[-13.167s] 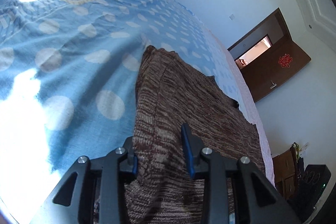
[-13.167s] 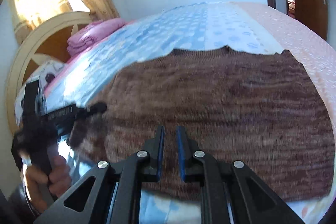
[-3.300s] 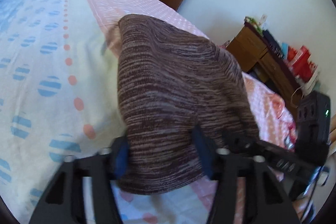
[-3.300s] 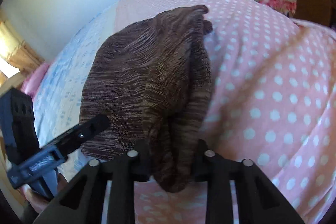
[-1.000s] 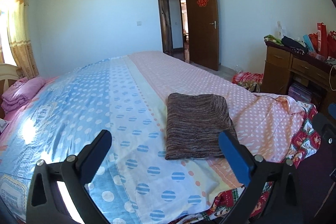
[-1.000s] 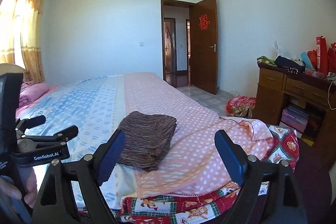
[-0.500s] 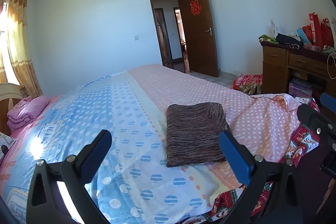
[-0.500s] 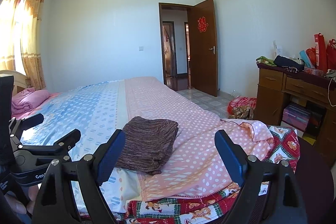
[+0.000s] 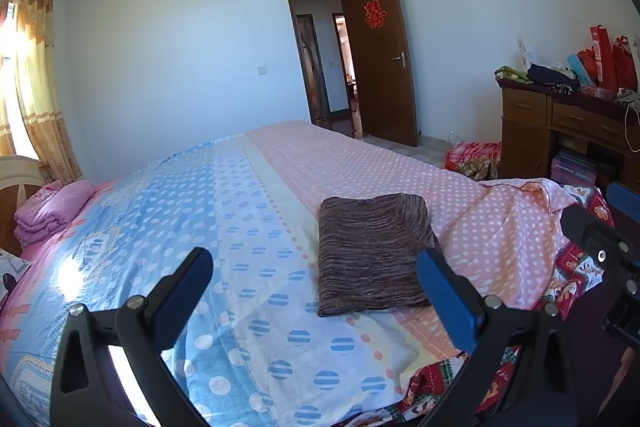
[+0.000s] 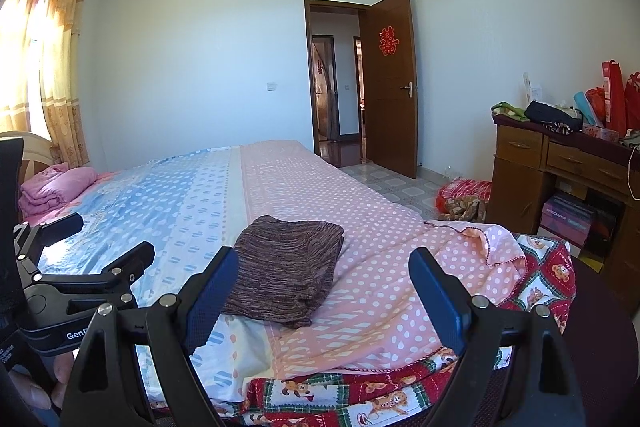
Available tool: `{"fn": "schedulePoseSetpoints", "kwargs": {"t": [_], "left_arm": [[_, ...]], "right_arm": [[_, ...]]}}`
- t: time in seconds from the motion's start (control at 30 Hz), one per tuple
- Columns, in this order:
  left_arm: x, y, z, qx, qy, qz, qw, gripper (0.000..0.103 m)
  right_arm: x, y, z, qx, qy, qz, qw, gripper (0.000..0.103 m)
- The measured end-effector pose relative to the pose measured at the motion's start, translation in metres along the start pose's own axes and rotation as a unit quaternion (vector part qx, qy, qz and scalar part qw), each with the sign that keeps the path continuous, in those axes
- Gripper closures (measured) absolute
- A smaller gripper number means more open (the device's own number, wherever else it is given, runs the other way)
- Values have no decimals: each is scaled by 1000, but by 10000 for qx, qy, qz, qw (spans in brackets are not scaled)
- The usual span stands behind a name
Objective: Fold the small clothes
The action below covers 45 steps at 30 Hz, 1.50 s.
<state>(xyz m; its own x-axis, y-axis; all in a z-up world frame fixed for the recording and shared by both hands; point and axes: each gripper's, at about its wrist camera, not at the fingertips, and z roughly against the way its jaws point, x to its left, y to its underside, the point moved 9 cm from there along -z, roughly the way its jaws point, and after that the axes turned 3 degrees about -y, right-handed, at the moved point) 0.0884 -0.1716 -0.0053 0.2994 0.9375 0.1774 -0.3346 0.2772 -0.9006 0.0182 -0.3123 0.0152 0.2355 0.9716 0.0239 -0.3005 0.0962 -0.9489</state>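
A brown knitted garment [image 9: 370,251] lies folded into a flat rectangle on the bed near its foot edge; it also shows in the right wrist view [image 10: 286,273]. My left gripper [image 9: 314,287] is wide open and empty, held back from the bed with the garment beyond it. My right gripper [image 10: 324,287] is wide open and empty, also clear of the bed. The left gripper's body [image 10: 72,291] shows at the lower left of the right wrist view, and part of the right gripper [image 9: 600,247] at the right edge of the left wrist view.
The bed [image 9: 200,211] has a blue and pink dotted cover. Folded pink cloth [image 9: 52,207] lies by the headboard. A wooden desk [image 10: 568,171] with bags stands at the right. An open brown door [image 10: 390,87] is behind the bed. A red bundle [image 10: 464,199] lies on the floor.
Both grippers let go of the folded garment and pulled back from the bed. Over the last second both views have tilted slightly upward; the garment has not moved.
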Motion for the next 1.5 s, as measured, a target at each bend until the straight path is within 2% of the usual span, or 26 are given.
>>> {"fn": "schedulePoseSetpoints", "kwargs": {"t": [1.5], "left_arm": [[-2,6,-3,82,4,46,10000,0]], "right_arm": [[4,-2,0,11,-34,50,10000,15]]}}
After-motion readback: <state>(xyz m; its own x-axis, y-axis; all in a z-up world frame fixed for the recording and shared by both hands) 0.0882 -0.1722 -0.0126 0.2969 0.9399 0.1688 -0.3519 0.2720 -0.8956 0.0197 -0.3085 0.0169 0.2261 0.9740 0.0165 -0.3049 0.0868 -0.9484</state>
